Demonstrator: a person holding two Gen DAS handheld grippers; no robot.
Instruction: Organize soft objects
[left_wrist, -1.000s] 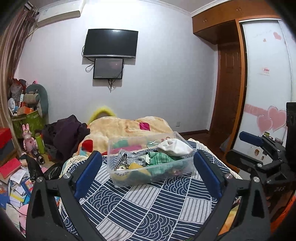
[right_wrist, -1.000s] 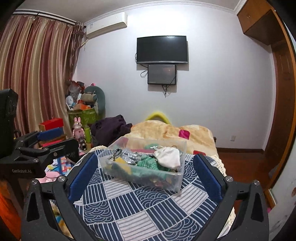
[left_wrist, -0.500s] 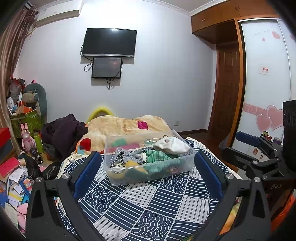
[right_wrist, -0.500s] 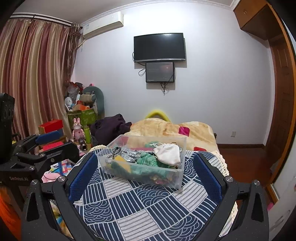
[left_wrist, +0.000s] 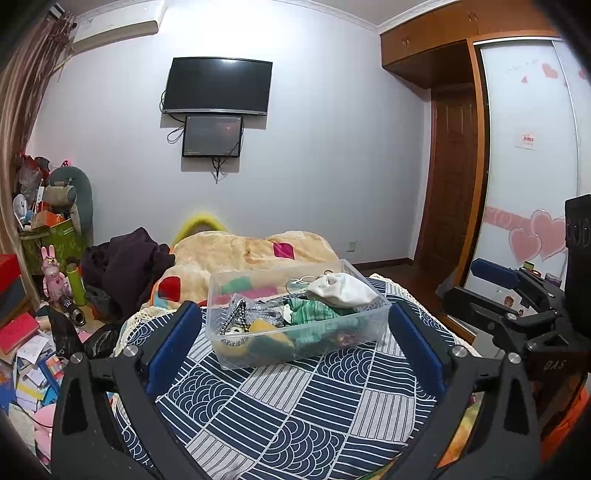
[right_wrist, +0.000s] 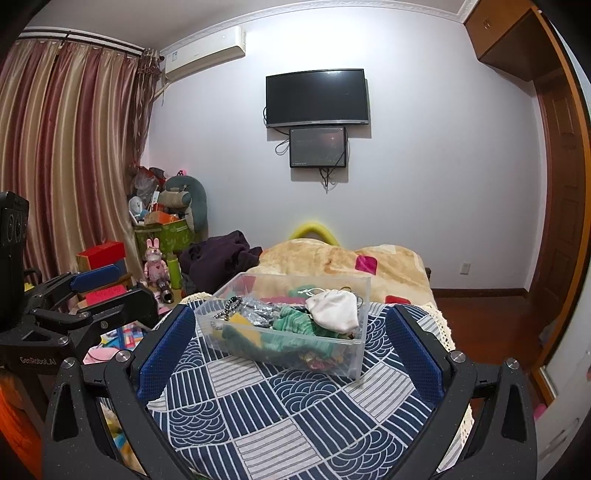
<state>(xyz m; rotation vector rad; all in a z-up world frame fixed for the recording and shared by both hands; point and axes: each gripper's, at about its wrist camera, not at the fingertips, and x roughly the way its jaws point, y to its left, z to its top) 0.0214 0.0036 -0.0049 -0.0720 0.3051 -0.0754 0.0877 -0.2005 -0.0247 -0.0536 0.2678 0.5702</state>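
While both pairs of tongs are hovering apart and gripping nothing, the left tongs (left_wrist: 293, 328) and the right tongs (right_wrist: 290, 334) are each framing one clear rectangular plastic bin (left_wrist: 295, 343) (right_wrist: 280, 350) sitting on the navy-and-white patterned bedspread (left_wrist: 295, 402) (right_wrist: 291, 410). Lying inside the bin are one white crumpled cloth (left_wrist: 341, 290) (right_wrist: 334, 310), one green striped fabric piece (left_wrist: 312, 310) (right_wrist: 295, 321), one yellow soft item (left_wrist: 264, 326) (right_wrist: 243, 323) and one black-and-white beaded strap (left_wrist: 234, 314) (right_wrist: 227, 308).
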